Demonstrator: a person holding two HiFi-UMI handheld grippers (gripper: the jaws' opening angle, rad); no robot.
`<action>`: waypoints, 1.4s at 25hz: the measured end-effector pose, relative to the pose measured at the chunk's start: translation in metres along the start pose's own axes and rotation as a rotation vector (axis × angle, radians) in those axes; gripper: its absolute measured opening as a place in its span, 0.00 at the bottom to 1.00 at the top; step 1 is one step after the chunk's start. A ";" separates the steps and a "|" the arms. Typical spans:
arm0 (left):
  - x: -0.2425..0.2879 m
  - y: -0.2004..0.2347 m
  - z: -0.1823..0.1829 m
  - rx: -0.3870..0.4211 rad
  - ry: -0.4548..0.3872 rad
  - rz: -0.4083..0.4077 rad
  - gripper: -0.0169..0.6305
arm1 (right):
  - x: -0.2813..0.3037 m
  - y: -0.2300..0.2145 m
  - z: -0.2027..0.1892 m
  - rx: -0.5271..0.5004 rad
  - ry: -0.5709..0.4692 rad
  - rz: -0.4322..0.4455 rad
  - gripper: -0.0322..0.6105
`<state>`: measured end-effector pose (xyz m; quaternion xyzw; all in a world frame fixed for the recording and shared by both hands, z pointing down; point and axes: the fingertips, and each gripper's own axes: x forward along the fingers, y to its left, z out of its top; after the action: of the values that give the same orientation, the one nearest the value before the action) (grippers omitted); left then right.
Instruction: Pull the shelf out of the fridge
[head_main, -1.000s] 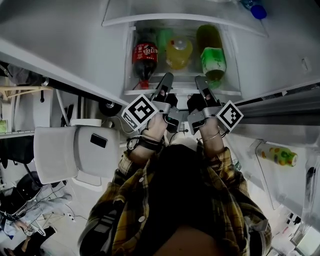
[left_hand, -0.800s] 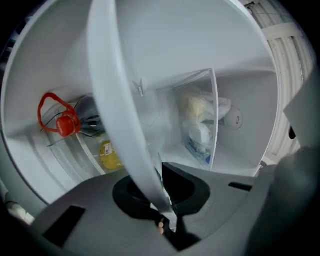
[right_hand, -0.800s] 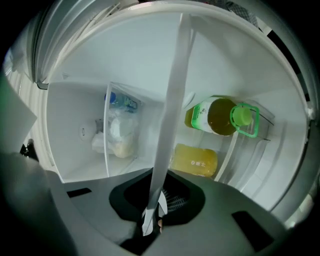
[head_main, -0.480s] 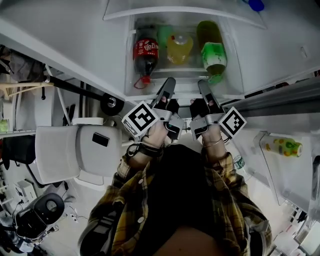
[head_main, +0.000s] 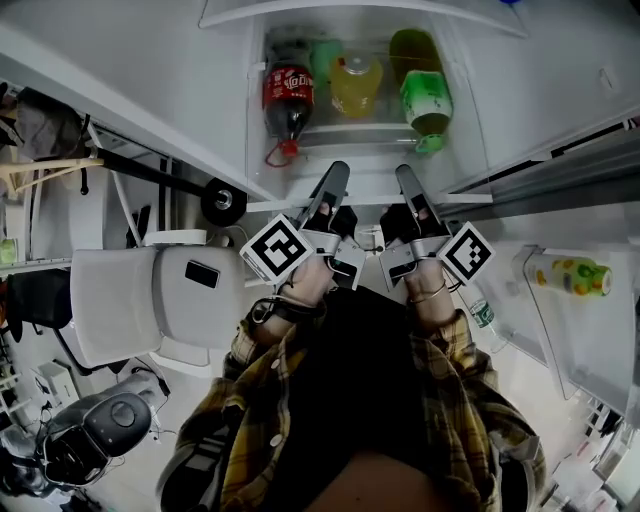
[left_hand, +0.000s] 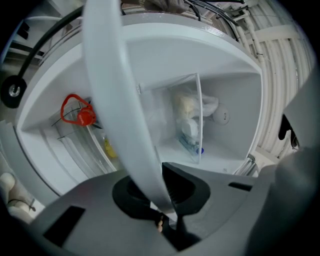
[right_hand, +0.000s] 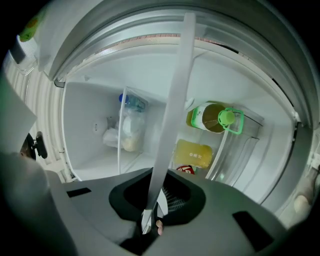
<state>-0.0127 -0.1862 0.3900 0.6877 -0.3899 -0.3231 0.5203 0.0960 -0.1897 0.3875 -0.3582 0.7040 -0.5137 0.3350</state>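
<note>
White-edged clear fridge shelf sits low in the open fridge. Its front strip is pinched by the left gripper and the right gripper, jaws narrow. Gripping looks done. Loaded with plastic drink bottles, the shelf seems mostly inside, so pulling it nearward remains.

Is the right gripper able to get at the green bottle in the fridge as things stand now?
Probably not yet. The right gripper is shut on the shelf's front edge, so it is busy. The green bottle lies close behind that edge and nothing visible covers it; once the gripper lets go, reach looks likely.
</note>
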 end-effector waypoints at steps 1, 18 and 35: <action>-0.002 0.000 -0.003 -0.026 0.001 0.004 0.08 | -0.002 0.001 0.000 -0.002 -0.007 0.004 0.11; -0.030 0.001 -0.016 -0.015 -0.001 -0.008 0.08 | -0.028 0.003 -0.015 -0.006 0.001 0.004 0.11; -0.047 -0.008 -0.028 -0.009 0.019 -0.034 0.09 | -0.048 0.013 -0.022 -0.003 0.010 0.016 0.12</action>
<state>-0.0104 -0.1309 0.3909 0.6948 -0.3718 -0.3271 0.5216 0.0999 -0.1355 0.3859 -0.3505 0.7094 -0.5117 0.3348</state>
